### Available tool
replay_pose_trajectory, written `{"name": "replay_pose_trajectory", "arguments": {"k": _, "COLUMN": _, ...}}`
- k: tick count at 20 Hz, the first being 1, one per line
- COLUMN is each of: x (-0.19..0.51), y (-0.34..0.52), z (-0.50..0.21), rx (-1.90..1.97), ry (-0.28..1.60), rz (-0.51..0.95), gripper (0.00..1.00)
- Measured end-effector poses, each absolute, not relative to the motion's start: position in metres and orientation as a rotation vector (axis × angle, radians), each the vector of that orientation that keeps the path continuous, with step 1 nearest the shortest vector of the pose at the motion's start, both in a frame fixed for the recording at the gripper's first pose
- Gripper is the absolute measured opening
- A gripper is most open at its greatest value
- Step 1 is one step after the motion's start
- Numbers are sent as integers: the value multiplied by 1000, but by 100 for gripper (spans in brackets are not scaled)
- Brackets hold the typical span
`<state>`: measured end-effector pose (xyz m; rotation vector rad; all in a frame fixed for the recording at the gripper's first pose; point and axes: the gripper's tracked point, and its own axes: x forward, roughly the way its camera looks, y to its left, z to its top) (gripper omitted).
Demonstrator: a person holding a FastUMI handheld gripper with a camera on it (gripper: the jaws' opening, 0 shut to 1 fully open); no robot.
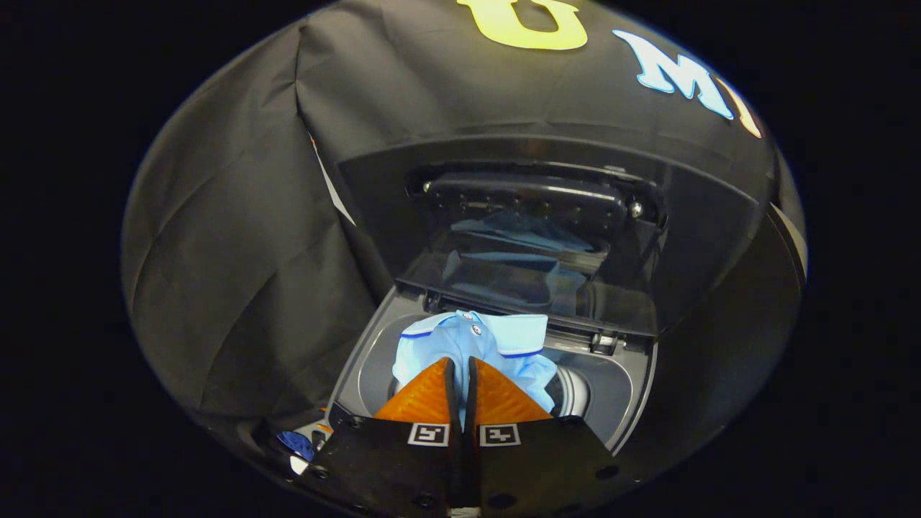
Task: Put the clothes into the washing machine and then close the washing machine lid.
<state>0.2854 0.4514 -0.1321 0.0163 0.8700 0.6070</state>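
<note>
A light blue shirt (475,338) with a collar and darker blue trim hangs bunched from my gripper (461,362), which is shut on the cloth. The shirt sits over the round opening of the grey top-loading washing machine (633,403), just ahead of and below my fingertips. The machine's dark glass lid (532,237) stands open and upright behind the opening, and the shirt's reflection shows in it. How deep the shirt reaches into the drum is hidden by my fingers.
Black booth cloth (237,237) hangs close behind and to the left of the machine. A small blue and white item (296,444) lies beside the machine's near left corner. The drum's pale inner wall (575,392) shows to the right of the shirt.
</note>
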Motion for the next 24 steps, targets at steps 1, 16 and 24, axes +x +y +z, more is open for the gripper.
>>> {"name": "replay_pose_trajectory", "arguments": {"k": 1, "x": 282, "y": 451, "z": -136, "rx": 9, "ry": 876, "rz": 610, "gripper": 2}}
{"name": "replay_pose_trajectory", "arguments": {"k": 16, "x": 262, "y": 440, "z": -178, "rx": -76, "ry": 966, "rz": 590, "gripper": 2}}
{"name": "replay_pose_trajectory", "arguments": {"k": 24, "x": 269, "y": 430, "z": -181, "rx": -44, "ry": 1020, "rz": 560, "gripper": 97}}
